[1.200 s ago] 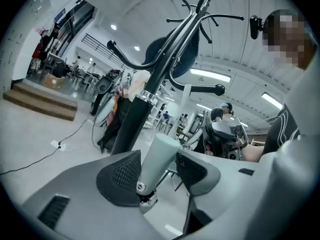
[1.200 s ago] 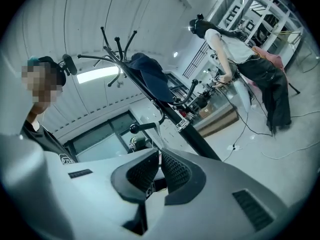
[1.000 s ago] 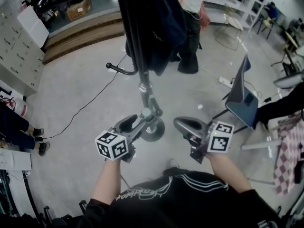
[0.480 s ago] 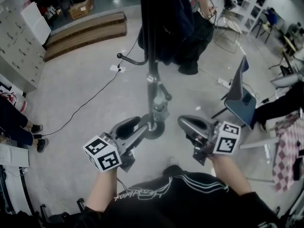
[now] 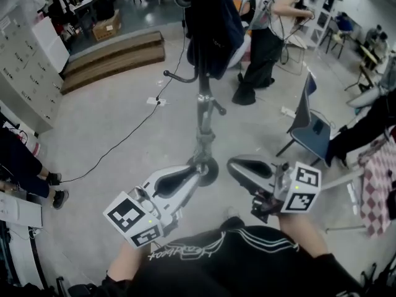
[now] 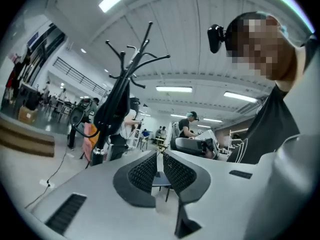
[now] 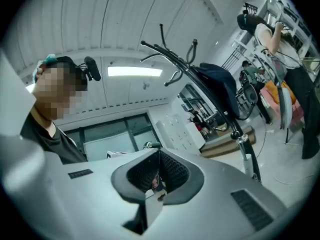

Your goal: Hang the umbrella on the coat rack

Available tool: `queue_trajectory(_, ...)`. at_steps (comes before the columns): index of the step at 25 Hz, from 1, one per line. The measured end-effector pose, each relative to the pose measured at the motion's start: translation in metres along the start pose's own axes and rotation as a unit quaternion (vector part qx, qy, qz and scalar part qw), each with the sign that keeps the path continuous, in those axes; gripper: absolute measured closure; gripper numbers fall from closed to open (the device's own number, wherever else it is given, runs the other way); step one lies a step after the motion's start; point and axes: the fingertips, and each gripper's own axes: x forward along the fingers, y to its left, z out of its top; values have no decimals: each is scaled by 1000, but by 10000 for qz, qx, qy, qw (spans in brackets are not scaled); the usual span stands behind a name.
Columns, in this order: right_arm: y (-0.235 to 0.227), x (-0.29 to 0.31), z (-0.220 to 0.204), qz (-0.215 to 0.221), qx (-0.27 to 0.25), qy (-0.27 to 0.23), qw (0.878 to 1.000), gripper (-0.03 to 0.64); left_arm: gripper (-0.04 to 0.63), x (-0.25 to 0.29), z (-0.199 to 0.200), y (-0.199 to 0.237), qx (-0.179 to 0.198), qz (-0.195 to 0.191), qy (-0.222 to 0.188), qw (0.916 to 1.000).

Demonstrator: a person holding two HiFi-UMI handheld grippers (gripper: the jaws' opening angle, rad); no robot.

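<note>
The coat rack (image 5: 203,113) stands straight ahead on its round base. A dark folded umbrella (image 5: 213,23) hangs from its upper hooks, seen also in the left gripper view (image 6: 111,111) and the right gripper view (image 7: 217,86). My left gripper (image 5: 193,173) is held level short of the base; its jaws have just been closing and now stand a narrow slit apart with nothing between them (image 6: 159,166). My right gripper (image 5: 232,163) is level beside it, shut and empty (image 7: 159,171). Neither gripper touches the rack or the umbrella.
A blue chair (image 5: 312,125) stands to the right of the rack, and a person (image 5: 266,36) stands behind it. Wooden steps (image 5: 111,51) and lockers (image 5: 25,60) line the far left. A cable (image 5: 124,138) runs across the floor. A checked cloth (image 5: 377,184) is at the right edge.
Both grippers have drawn back from the rack's pole toward my body. The left jaws, wide apart before, have closed to a slit. The view has lifted, showing more of the rack's top.
</note>
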Motion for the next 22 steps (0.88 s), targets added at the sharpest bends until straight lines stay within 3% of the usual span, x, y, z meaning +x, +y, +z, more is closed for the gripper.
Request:
queue_trajectory(4, 32, 2, 0, 10, -201, -62, 9998, 600, 589, -20, 18, -26, 467, -141, 29, 9988)
queue_trajectory(11, 59, 6, -4, -29, -488, -219, 9986, 603, 597, -46, 29, -38, 641, -182, 3, 9978)
queue_trajectory(22, 57, 11, -19, -282, -433, -289, 9982, 604, 597, -54, 13, -32, 165, -406, 19, 9990)
